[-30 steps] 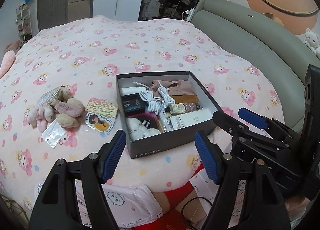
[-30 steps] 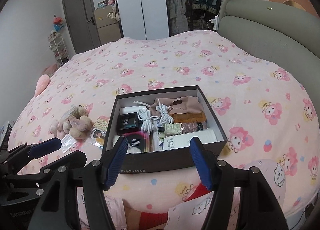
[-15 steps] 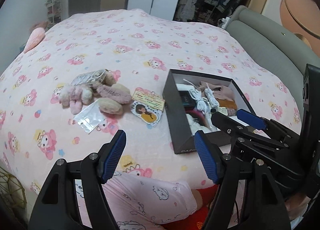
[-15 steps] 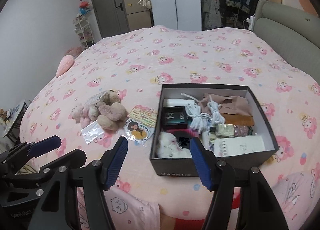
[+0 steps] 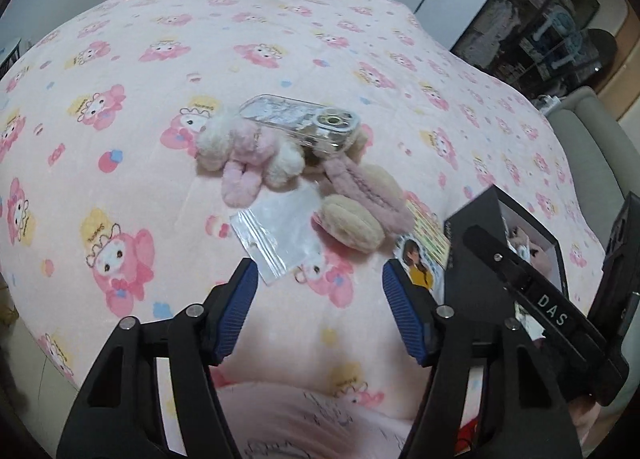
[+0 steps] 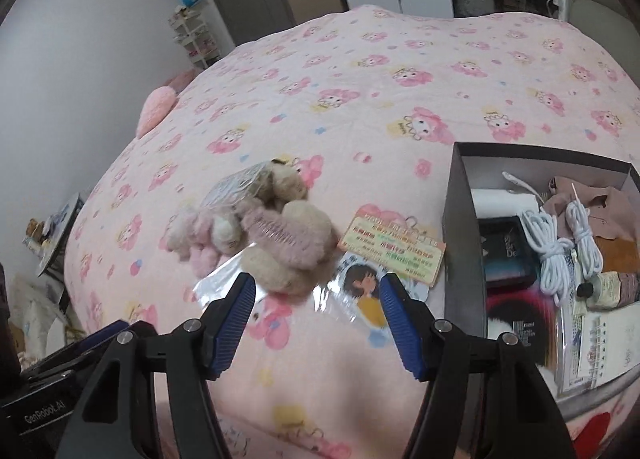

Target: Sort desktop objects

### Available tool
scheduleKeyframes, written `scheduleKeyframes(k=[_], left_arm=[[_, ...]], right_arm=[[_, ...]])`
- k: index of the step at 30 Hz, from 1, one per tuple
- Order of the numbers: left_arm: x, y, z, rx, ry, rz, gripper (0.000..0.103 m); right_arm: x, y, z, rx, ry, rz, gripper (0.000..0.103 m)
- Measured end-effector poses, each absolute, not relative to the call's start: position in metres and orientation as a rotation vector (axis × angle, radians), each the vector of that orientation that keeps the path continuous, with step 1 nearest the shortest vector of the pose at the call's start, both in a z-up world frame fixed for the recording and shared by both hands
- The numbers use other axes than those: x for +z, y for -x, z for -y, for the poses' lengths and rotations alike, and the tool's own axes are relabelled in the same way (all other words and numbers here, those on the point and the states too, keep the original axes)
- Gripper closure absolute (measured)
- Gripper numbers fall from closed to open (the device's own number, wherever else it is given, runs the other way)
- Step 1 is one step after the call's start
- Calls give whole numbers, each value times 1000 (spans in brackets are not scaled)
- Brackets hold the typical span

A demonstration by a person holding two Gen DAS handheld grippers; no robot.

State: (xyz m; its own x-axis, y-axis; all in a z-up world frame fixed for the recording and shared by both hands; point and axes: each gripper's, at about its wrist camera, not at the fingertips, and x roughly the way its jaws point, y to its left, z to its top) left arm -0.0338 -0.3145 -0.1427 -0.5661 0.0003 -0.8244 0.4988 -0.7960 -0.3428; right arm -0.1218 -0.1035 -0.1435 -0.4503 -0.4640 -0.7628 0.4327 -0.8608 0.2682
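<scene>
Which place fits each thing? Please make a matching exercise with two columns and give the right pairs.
Things:
1. white cables
2. clear phone case
3. small zip bag
4. girl card

Places:
A. partly under the plush toys
B. inside the dark box
C. on top of the plush toys
D. on the blanket between plush toys and box

Pairs: 1-B, 2-C, 3-A, 4-D

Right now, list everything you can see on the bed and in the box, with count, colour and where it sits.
bedspread: one, pink cartoon print, under everything
plush toys: a cluster, beige and pink, left of box
clear phone case: one, transparent, on the plush
zip bag: one, clear, before the plush
cards: two, yellow and illustrated, between plush and box
box: one, black, right, open
white cables: two coils, in box
left gripper: blue pads, empty, closing
right gripper: blue pads, empty, closing
</scene>
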Motion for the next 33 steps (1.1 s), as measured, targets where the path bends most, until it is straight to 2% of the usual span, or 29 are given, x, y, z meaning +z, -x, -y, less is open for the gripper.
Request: scheduleKeyframes(k=[3,8,12,17,20,26,33], left_arm=[[-165,65,335,-2371,-1278,-940,57],[-193,111,354,-2337,-1340,-1071,68],[-201,135,357,-2347,-1391,-1050,68],[-208,147,365,-2306,-1429,-1078,67],[-203,140,365,-2319,-1410,-1086,67],[-192,129,361,-2378,-1369,-1082,62],[-206,100,339,-2305,-1506,-1004,60]], right_arm=[[-159,152,121,-2289,-1285,37,60],[-185,183,142,-2230,-1377,59,69],[-212,195,151,-2129,-1490,100,75],[-226,184,161,-2007,-1485,129,83],[-221,173,166,-2003,-1442,61,86],[-221,149,168,-1937,-1418,-1,88],[-231,121,164,-1912,-1427,-95,89]])
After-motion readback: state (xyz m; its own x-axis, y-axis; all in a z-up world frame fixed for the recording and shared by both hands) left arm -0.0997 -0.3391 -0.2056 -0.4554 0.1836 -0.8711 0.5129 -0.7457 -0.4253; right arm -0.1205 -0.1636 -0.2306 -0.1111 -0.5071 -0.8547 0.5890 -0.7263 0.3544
